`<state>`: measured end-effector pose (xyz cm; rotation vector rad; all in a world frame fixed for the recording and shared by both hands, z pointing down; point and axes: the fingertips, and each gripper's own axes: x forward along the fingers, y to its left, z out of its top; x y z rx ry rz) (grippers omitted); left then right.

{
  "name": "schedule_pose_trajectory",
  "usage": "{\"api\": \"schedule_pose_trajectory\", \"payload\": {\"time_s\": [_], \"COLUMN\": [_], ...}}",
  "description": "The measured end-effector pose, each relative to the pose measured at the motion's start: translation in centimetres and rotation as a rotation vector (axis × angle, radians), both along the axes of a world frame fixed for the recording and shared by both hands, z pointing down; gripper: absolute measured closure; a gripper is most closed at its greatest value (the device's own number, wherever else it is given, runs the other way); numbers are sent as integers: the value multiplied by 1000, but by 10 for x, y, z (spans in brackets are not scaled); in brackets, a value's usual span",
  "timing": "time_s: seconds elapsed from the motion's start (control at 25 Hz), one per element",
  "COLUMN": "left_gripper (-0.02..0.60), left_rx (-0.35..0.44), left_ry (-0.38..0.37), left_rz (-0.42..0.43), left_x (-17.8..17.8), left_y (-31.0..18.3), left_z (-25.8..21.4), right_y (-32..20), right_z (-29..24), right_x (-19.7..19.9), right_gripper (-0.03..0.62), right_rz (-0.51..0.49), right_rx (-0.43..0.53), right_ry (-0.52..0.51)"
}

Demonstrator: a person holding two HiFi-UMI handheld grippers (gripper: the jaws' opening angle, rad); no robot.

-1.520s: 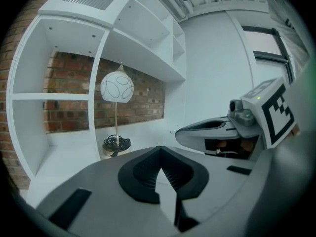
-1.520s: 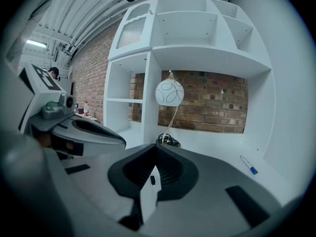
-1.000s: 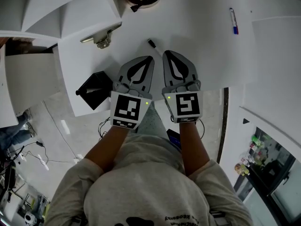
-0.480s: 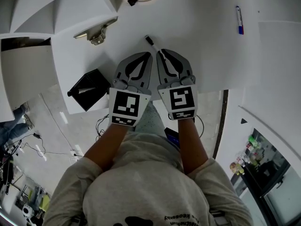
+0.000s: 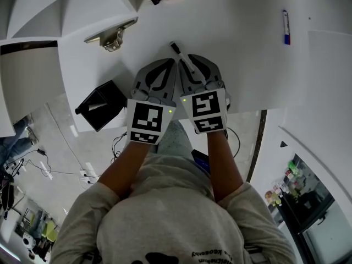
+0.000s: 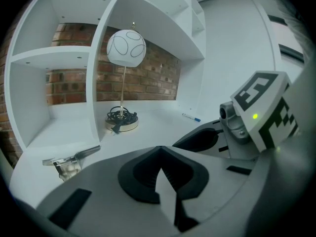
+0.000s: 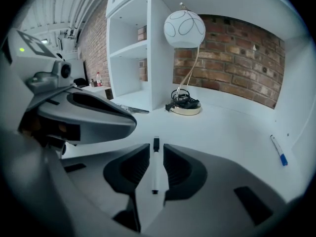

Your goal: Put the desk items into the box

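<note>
A white marker with a black cap lies on the white desk, and its cap end pokes out ahead of the grippers in the head view. My right gripper straddles it. Its jaws are opening, the marker lies in the gap, and a sliver of space shows on each side of it. My left gripper rests right beside it on the left, shut with nothing in it. A black box sits low at the desk's left edge.
A metal stapler lies left of the grippers near the white shelf unit. A blue-capped pen lies far right. A lamp's round base with its coiled cord stands at the back by the brick wall.
The right gripper has swung left over the marker, which lay between the two grippers before and now lies between its jaws. The left gripper has hardly moved.
</note>
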<state>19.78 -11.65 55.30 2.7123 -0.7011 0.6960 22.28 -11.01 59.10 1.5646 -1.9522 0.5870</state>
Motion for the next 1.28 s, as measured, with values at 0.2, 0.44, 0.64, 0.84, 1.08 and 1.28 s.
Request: {"api": "schedule_pose_trajectory", "payload": {"time_s": [0.2,0.44,0.64,0.84,1.08,1.28], "left_gripper": [574,574,574,574,574,575], "left_rx": [-18,-35,-49,-56,-63,-50], "left_ry": [-16,-24,-24,-23,-22,-23], "left_rz": [-3,-13,-22,-14,-9,7], "left_x": [1,-2,-4,-3,-2,0], "left_y": [-4,-10,-13,-13,-10,-8], "left_z": [9,16,18,19,19,13], "right_y": [-5,-4,-4,-5,-7,-7], "right_z": [16,33,41,43,46,44], "right_x": [1,0,-1,-2,1,2], "right_gripper": [497,496,496,499,545,547], "right_rz": [-20,-28,-37,-37,-54,-50], "right_rx": [-80,-191,-256,-300,-368,-381], "right_ry": [6,9,23,5,-34,-41]}}
